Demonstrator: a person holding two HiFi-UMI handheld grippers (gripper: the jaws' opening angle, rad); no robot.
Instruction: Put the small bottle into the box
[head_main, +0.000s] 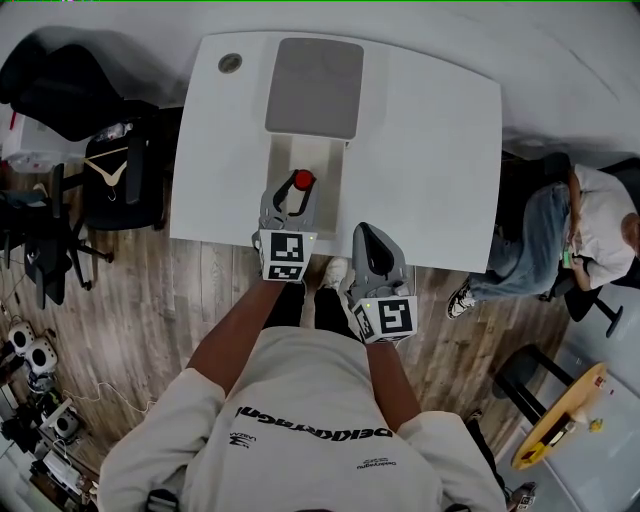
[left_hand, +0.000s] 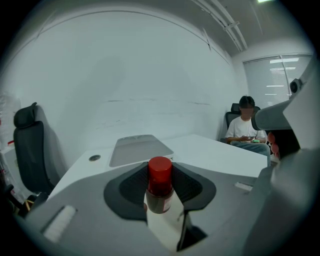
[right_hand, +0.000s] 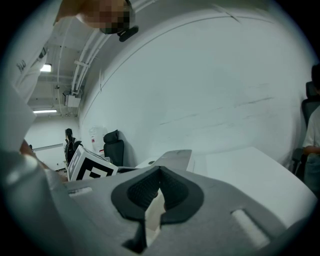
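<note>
**Left gripper clamped on the small bottle, just short of the box**

From the head view, the left gripper (head_main: 295, 195) holds the small bottle (head_main: 303, 180) at the near edge of the box (head_main: 313, 88). Only its own view shows the pads squeezing the bottle's sides. The right gripper (head_main: 372, 240) hangs nearer than the box at the table's (head_main: 430, 150) front edge, tips together on nothing. Broad white tabletop runs right of the box.

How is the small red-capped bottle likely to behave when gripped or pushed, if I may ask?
The small bottle looks rigid: it sits upright in the left tongs without visibly deforming. Narrow and fairly tall, it would probably tip if pushed near the cap. Being round, it would likely roll once on its side.
</note>
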